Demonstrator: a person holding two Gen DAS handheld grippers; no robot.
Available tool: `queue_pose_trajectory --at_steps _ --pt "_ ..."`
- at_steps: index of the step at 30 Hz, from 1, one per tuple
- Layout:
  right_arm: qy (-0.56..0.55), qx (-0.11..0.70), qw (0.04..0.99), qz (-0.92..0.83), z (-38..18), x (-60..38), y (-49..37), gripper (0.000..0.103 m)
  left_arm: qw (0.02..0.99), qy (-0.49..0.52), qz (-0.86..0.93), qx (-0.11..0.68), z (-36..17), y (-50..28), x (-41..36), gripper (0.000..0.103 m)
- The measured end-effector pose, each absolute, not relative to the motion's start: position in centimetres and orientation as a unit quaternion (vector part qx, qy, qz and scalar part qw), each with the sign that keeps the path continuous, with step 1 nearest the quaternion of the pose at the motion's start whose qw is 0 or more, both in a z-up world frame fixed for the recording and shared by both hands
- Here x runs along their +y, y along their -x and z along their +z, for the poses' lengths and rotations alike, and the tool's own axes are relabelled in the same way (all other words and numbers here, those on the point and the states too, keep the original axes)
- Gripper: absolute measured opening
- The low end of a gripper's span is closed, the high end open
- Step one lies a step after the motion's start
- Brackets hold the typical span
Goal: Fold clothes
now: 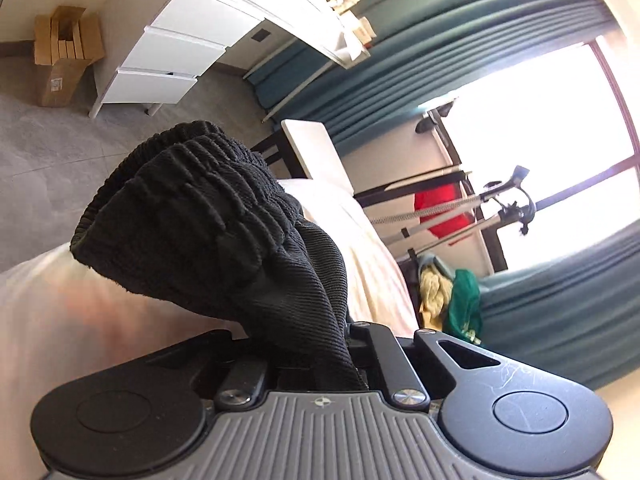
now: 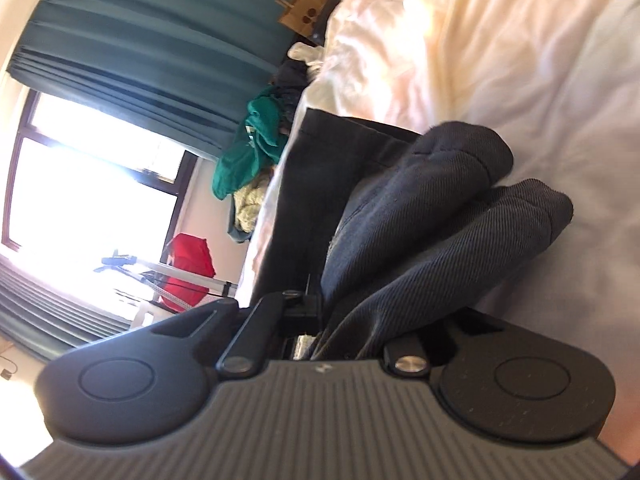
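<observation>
A bed (image 2: 520, 80) with a pale sheet carries dark trousers (image 2: 320, 184).
Left gripper (image 1: 340, 364) is clamped on the ribbed waistband; right gripper (image 2: 344, 340) pinches the bunched cloth. It looks soft, light and floppy; edges seem best to hold.

White drawer unit (image 1: 168, 60), cardboard box (image 1: 64, 52), teal curtains (image 1: 420, 60), brown paper bag (image 2: 302, 10), red bag (image 2: 190, 264)
</observation>
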State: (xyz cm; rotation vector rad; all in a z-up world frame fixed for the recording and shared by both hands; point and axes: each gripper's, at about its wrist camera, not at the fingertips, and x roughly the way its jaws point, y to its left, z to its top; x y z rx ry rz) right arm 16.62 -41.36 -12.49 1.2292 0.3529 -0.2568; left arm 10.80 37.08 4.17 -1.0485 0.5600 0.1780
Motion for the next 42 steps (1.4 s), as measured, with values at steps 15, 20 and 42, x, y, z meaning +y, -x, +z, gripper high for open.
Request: queue_pose_trajectory --at_steps 15,20,42 --pt "-0.652 0.208 0.709 -0.171 -15.0 -42.3 -5.2 0.016 0.861 0.391 0.051 0.32 -0.4 -2.4 36.4 0.051" --pt "-0.619 0.188 0.731 -0.216 -13.2 -41.3 -2.9 0.036 0.903 0.275 0.062 0.325 1.6 -0.1 34.0 0.07" --pt "-0.587 0.219 0.765 -0.15 -12.5 -40.9 -6.5 0.05 0.938 0.014 -0.149 0.312 1.4 -5.7 9.4 0.085"
